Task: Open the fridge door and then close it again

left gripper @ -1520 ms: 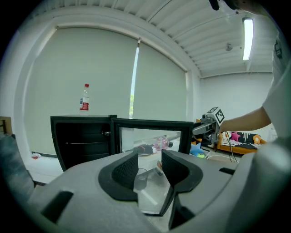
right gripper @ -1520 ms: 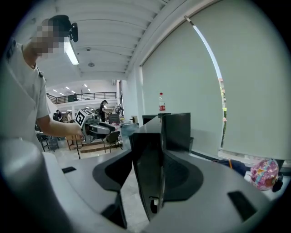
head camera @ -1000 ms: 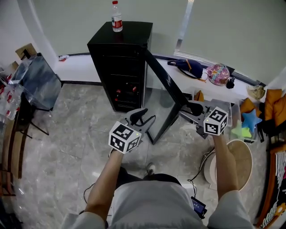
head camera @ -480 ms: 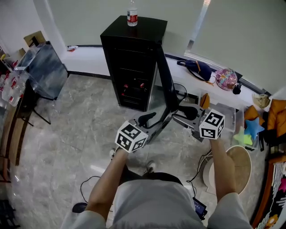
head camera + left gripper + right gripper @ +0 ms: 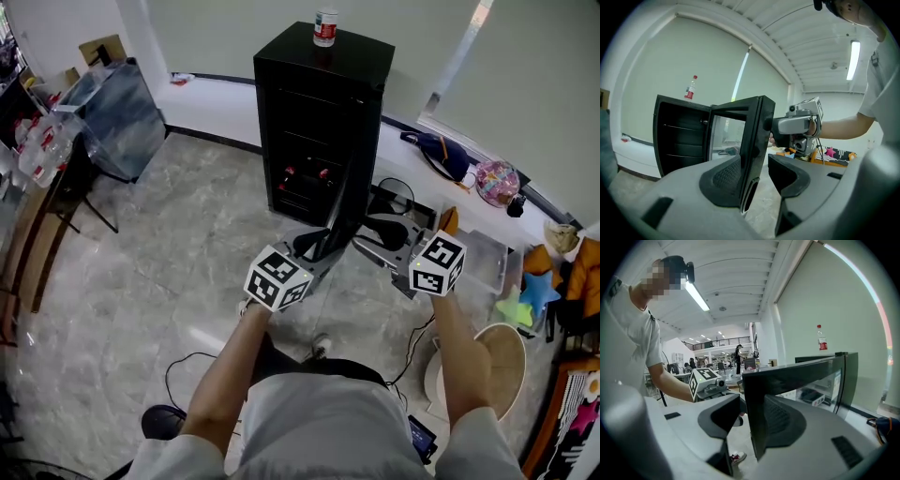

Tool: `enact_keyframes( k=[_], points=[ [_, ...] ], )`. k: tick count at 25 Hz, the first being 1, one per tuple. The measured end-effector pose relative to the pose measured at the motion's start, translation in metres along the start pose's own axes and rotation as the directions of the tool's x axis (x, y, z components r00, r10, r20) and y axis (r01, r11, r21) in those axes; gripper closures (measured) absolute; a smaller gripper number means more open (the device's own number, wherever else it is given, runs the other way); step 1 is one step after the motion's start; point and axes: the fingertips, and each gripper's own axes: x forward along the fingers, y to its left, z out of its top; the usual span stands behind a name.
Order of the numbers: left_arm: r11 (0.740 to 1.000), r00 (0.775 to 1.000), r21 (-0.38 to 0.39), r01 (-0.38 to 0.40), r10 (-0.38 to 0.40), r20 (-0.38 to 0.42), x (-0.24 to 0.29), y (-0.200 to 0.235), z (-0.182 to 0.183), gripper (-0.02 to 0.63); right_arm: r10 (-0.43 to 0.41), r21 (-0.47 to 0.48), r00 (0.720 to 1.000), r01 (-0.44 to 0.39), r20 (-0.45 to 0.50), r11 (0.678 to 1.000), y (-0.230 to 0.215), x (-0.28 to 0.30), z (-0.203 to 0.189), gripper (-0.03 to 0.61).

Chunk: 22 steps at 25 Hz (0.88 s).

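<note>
Black upright cabinet fridge (image 5: 319, 112), small, at the far side of the grey stone-look floor (image 5: 178, 253), in front of a low white ledge (image 5: 216, 108). A clear plastic bottle with a red label (image 5: 325, 24) stands on its top. The fridge's black-framed glass door (image 5: 344, 197) hangs wide open, swung out toward the near side, its free edge nearest the person. Left gripper (image 5: 314, 246) is at the left face of that edge and right gripper (image 5: 367, 236) at the right face, so the two almost face each other across the door. Left gripper view: jaws spread part way, with the door's edge standing between them. The pad at that view's left is against or just beside the door face, cannot tell which. The other pad is clear, with floor showing in the gap. Right gripper view: jaws part way apart, having just been closing a little. The door edge is between them, one pad behind the pane, the other clear of the frame. Neither gripper pinches the door.
</note>
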Motion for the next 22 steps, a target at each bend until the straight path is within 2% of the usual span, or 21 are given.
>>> enact_keyframes(
  k=[5, 8, 10, 17, 22],
  points=[
    [0.999, 0.999, 0.017, -0.05, 0.05, -0.013, -0.021, 0.026, 0.0, 0.431, 0.036, -0.008, 0.999, -0.036, -0.007, 0.999, 0.007, 0.036, 0.009, 0.417],
    [0.996, 0.997, 0.061, -0.069, 0.07, -0.025, -0.029, 0.039, 0.001, 0.393, 0.066, 0.005, 0.998, -0.066, -0.005, 0.998, 0.009, 0.053, 0.015, 0.417],
    [0.994, 0.996, 0.07, -0.087, 0.089, -0.027, -0.034, 0.05, 0.002, 0.39, 0.087, 0.011, 0.996, -0.087, -0.008, 0.996, 0.01, 0.064, 0.019, 0.417],
    [0.985, 0.985, 0.023, -0.171, 0.171, 0.016, -0.05, 0.093, 0.007, 0.379, 0.118, 0.02, 0.993, -0.118, -0.005, 0.993, 0.007, 0.107, 0.031, 0.437],
    [0.98, 0.98, 0.002, -0.199, 0.198, 0.031, -0.057, 0.126, 0.013, 0.379, 0.13, 0.013, 0.991, -0.129, -0.025, 0.992, 0.0, 0.134, 0.039, 0.443]
  ],
)
